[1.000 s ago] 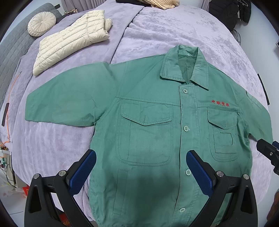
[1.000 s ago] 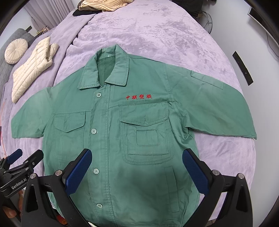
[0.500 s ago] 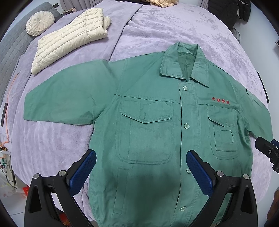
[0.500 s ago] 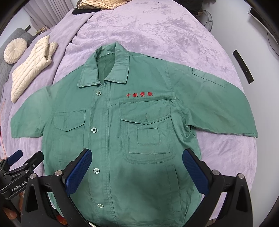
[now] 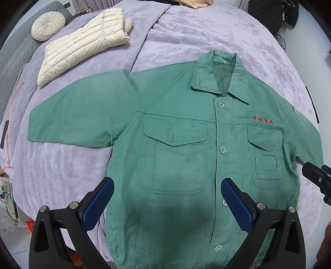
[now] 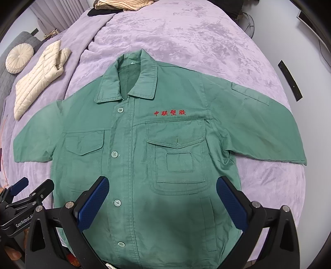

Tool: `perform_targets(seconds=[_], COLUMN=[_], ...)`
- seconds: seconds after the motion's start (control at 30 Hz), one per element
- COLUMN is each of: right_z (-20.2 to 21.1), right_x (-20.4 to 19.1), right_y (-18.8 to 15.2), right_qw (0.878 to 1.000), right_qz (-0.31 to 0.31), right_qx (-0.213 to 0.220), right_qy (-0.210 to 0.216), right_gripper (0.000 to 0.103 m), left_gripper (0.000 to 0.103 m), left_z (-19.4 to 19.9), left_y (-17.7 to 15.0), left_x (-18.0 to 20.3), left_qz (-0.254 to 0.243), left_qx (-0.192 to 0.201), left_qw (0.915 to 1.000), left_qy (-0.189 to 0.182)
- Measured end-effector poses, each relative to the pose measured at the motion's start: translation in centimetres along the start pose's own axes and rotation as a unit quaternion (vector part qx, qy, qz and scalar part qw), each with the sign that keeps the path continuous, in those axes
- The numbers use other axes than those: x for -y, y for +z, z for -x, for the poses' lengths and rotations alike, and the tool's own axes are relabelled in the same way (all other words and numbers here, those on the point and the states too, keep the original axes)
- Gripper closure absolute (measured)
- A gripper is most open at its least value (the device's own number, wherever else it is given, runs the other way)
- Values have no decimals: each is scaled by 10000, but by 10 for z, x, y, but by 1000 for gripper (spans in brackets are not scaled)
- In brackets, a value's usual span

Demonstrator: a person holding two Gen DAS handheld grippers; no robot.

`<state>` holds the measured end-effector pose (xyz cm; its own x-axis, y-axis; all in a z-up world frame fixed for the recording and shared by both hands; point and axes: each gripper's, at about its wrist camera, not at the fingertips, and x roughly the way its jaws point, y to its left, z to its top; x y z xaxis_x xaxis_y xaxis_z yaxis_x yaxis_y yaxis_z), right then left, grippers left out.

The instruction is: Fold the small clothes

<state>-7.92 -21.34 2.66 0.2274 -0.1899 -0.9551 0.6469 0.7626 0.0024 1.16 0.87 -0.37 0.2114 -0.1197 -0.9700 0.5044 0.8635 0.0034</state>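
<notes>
A green button-up work jacket [image 5: 175, 149] with red embroidered characters lies flat, front up, on the purple bedspread, both sleeves spread out; it also fills the right wrist view [image 6: 165, 149]. My left gripper [image 5: 167, 198] is open and empty, held above the jacket's lower left front. My right gripper [image 6: 162, 198] is open and empty above the lower right front. The right gripper's tip shows at the left wrist view's right edge [image 5: 316, 178], and the left gripper shows at the right wrist view's lower left [image 6: 22, 198].
A folded cream puffer jacket [image 5: 86, 41] and a round cream cushion [image 5: 48, 25] lie at the far left of the bed. A pile of tan clothes [image 6: 122, 4] sits at the far end. The purple bedspread [image 5: 206, 31] drops off at the near edge.
Both grippers have drifted slightly, so the jacket sits a little lower and closer in both views. The jaws have stayed open and the jacket has not moved.
</notes>
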Motion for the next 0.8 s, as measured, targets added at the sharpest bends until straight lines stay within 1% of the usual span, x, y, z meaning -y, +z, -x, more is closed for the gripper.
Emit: perform_targets(seconds=[0.27, 0.37, 0.47, 0.63, 0.73, 0.8], right_z=[-1, -1, -5, -18, -30, -37], right_x=[-1, -3, -8, -29, -50, -66], right_y=[0, 0, 0, -5, -7, -10], right_qw=[10000, 10000, 10000, 9989, 9970, 9947], right_qz=[1, 0, 23, 117, 250, 371], right_qx=[-1, 5, 28, -42, -179, -315], right_qy=[-7, 13, 77, 456, 714, 908], right_gripper=[0, 0, 0, 0, 0, 0], left_gripper=[0, 0, 0, 0, 0, 0], left_z=[-3, -8, -14, -34, -50, -61], left_y=[0, -1, -2, -1, 0, 2], left_x=[-4, -12, -24, -63, -100, -132], left_qz=[36, 77, 222, 568, 928, 1264], left_qx=[-19, -39, -40, 36, 110, 209], left_qw=[10000, 9999, 9995, 9977, 9948, 9907], left_qy=[-36, -100, -200, -359, -411, -468])
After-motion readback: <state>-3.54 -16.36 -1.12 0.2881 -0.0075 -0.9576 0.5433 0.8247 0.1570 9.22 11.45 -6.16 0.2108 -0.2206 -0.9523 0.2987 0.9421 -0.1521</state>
